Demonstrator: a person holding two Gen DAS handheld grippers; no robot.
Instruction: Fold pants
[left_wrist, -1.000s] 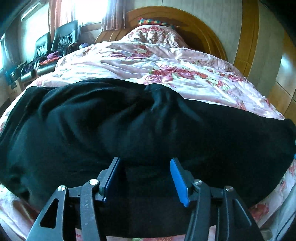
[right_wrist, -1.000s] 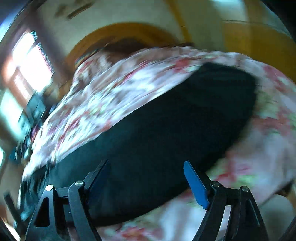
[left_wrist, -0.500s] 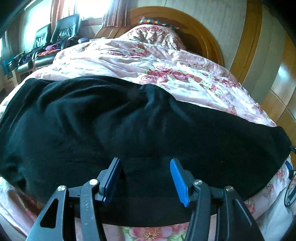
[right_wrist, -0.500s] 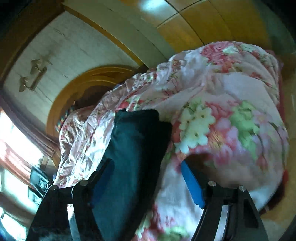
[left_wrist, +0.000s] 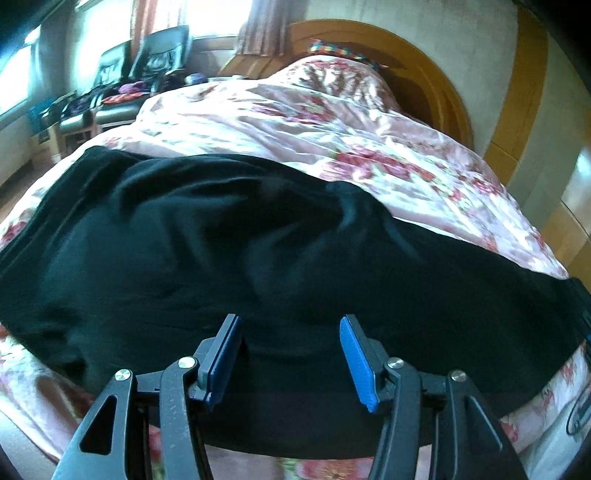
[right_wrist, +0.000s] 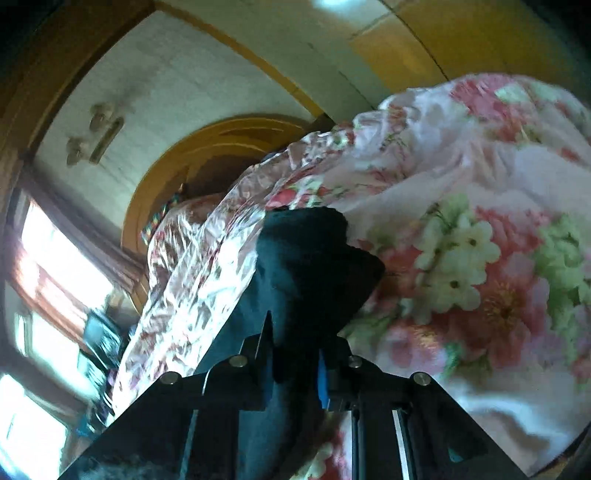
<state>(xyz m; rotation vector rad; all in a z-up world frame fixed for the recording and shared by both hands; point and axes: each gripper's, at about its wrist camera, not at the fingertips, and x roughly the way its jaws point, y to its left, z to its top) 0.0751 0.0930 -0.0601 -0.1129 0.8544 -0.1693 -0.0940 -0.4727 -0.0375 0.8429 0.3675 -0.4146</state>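
Black pants (left_wrist: 221, 240) lie spread crosswise over a bed with a pink floral quilt (left_wrist: 332, 122). My left gripper (left_wrist: 291, 325) hovers over their near edge, open, its blue pads (left_wrist: 356, 358) wide apart and pressing on nothing. In the right wrist view the pants' end (right_wrist: 314, 258) bunches up against the quilt (right_wrist: 461, 240). My right gripper (right_wrist: 295, 343) is closing, and its jaws pinch this bunched black cloth between them. The rest of the pants is hidden behind that gripper.
A curved wooden headboard (left_wrist: 424, 66) stands at the far end of the bed, with a pillow under the quilt. Dark chairs (left_wrist: 155, 62) piled with clothes sit by the bright window at the left. Wooden wall panels (right_wrist: 461, 40) run along the right.
The right gripper swung to the end of the pants and its wide jaws closed in on the black cloth. The left gripper drifted slightly, its jaws as wide as before.
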